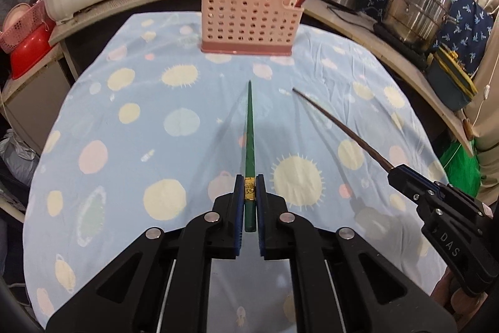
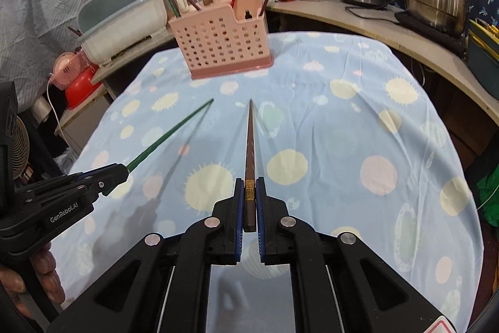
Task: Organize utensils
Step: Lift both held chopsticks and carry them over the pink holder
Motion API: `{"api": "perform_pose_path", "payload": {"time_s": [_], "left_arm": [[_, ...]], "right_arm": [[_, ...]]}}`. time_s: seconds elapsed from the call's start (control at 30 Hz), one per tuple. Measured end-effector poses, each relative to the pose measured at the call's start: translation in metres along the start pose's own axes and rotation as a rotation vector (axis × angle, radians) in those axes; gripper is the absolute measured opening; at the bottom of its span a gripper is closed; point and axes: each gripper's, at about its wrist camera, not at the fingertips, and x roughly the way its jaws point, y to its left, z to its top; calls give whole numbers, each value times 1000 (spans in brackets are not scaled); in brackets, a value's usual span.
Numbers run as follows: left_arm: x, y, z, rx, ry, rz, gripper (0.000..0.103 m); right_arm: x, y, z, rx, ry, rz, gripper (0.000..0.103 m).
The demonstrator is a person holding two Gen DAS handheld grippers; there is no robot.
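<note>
**A:** Your desk (image 1: 131,120), under its spotted blue cloth, has only the pink holder (image 1: 249,17) standing on it, at the far end. You've got it facing you, so both claws reach it head-on.

**B:** And the chopsticks?

**A:** You hold both clear of the cloth. Your left claw (image 1: 250,192) is pinching the green chopstick (image 1: 250,127) near its thick end, by the gold band, the thin tip pointing ahead at the holder. Your right claw (image 2: 249,192) pinches the brown chopstick (image 2: 249,152) the same way. I'd judge that grip leaves you the long free end to lower into a compartment.

**B:** Which compartment?

**A:** Hard to say. The holder's inside dividers are hidden behind its perforated wall. You can see several chopsticks already leaning out of the top, but not where their lower ends sit.

**B:** Anything else unclear?

**A:** Your hands are mostly cut off at the frame edges; only some fingers (image 2: 46,276) show on the left claw's handle.
</note>
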Motion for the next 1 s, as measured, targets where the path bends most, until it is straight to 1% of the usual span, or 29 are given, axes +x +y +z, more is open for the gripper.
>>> {"api": "perform_pose_path", "payload": {"time_s": [0.33, 0.53, 0.73, 1.0], "left_arm": [[-52, 10, 44, -30, -156, -16, 7], [-68, 18, 77, -34, -223, -6, 7], [-77, 19, 105, -21, -272, 4, 7], [-81, 15, 137, -1, -311, -5, 7]], "right_arm": [[-41, 11, 48, -24, -128, 24, 7], [-54, 14, 77, -35, -185, 27, 7], [-59, 14, 104, -37, -226, 33, 7], [-54, 16, 131, -47, -242, 48, 7]]}}
